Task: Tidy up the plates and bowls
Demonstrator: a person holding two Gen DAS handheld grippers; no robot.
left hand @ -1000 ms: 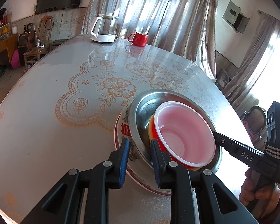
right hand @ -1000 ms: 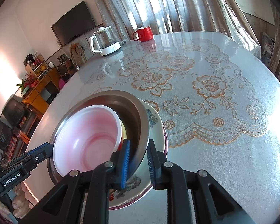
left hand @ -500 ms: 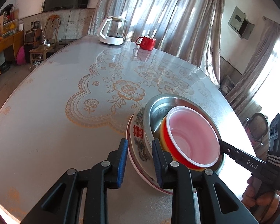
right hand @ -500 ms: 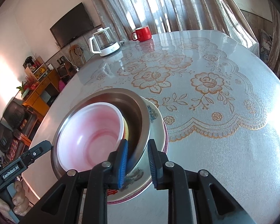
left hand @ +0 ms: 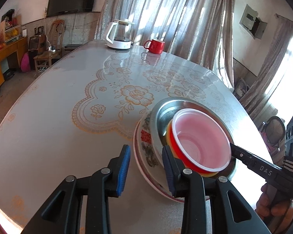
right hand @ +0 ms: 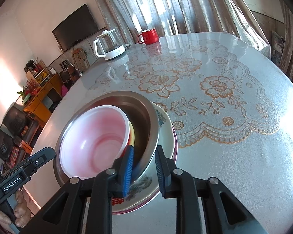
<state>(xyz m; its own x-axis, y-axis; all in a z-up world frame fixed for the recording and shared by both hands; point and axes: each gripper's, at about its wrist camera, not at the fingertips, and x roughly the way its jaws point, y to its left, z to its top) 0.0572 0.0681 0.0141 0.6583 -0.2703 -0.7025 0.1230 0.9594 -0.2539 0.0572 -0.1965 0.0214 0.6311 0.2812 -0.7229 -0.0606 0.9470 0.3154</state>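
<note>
Stack: red plastic bowl [left hand: 202, 142] nested on a yellow bowl [right hand: 132, 134], inside a steel bowl [left hand: 166, 115], inside a decorated ceramic bowl [left hand: 146, 146], on a white plate [left hand: 156, 185]; near table [left hand: 58, 117] edge, at 5 o'clock of the floral cloth pattern.
Step in hand (judged): release of the finished stack.
Method: widen both tongs fully before backing off; withdraw straight along the fingers, away from the rims; no sideways drag, since the stack sits near the edge.
Left gripper [left hand: 146, 165]: jaws opening, rims of ceramic and steel bowls between them, outer pad [left hand: 124, 167] clear, inner pad close against the red bowl, contact uncertain.
Right gripper [right hand: 144, 167]: jaws opening, narrower gap, steel rim between, pads seemingly just off it.
Background at 12 o'clock: glass kettle [left hand: 119, 36], red mug [left hand: 155, 45].
</note>
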